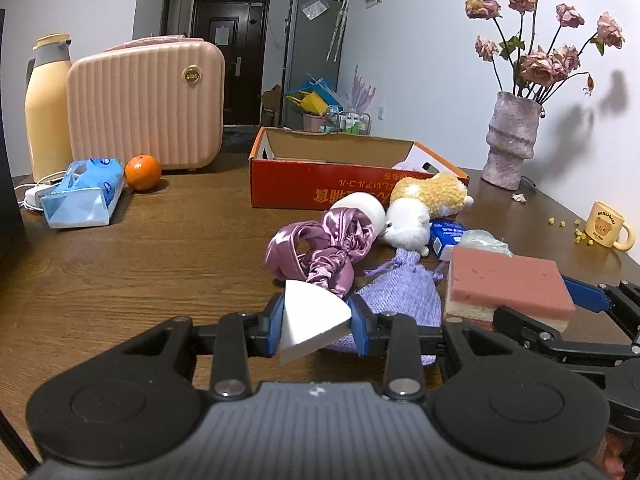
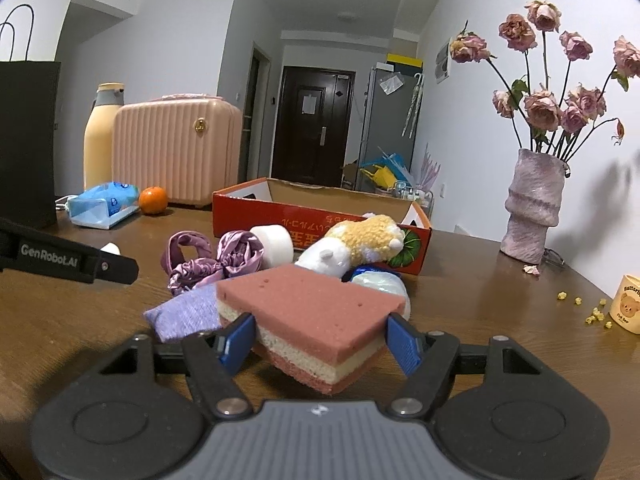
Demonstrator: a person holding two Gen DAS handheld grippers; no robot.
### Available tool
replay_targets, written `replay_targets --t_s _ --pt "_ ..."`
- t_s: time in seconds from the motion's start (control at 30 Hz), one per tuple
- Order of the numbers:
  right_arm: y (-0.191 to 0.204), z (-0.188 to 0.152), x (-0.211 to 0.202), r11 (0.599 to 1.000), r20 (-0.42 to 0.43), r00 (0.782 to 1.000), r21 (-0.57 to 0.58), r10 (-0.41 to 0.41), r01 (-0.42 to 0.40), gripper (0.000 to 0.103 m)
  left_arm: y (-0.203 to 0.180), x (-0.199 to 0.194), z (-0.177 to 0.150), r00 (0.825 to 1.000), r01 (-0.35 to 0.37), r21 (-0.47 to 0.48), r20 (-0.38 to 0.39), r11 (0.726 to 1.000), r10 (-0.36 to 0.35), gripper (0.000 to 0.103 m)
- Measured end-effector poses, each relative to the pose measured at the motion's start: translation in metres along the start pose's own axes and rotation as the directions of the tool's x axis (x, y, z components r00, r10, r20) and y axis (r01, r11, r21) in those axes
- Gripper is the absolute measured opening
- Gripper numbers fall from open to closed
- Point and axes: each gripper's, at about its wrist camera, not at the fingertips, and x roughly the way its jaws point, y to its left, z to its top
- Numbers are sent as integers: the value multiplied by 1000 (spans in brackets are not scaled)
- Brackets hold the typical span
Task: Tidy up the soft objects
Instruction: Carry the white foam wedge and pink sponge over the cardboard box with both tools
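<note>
My left gripper (image 1: 316, 322) is shut on a white wedge sponge (image 1: 310, 326), held low over the table. My right gripper (image 2: 320, 338) is shut on a pink-and-cream layered sponge (image 2: 312, 308), which also shows in the left wrist view (image 1: 508, 284). Ahead lie purple satin scrunchies (image 1: 320, 248), a lilac drawstring pouch (image 1: 400, 300), a white foam roll (image 1: 362, 208) and a white-and-tan plush toy (image 1: 424, 208). An open red cardboard box (image 1: 312, 184) stands behind them.
A pink suitcase (image 1: 148, 108), yellow thermos (image 1: 46, 108), orange (image 1: 143, 172) and blue tissue pack (image 1: 86, 192) stand at the left. A vase of dried roses (image 1: 512, 140) and a yellow mug (image 1: 606, 226) stand right. A black bag (image 2: 26, 140) stands far left.
</note>
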Motion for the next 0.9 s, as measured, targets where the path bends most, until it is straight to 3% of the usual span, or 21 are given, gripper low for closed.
replay_targets --t_s 0.9 --pt "-17 28 -5 1000 109 994 11 -21 20 70 -24 -8 32 997 7 31 82 999 -10 35"
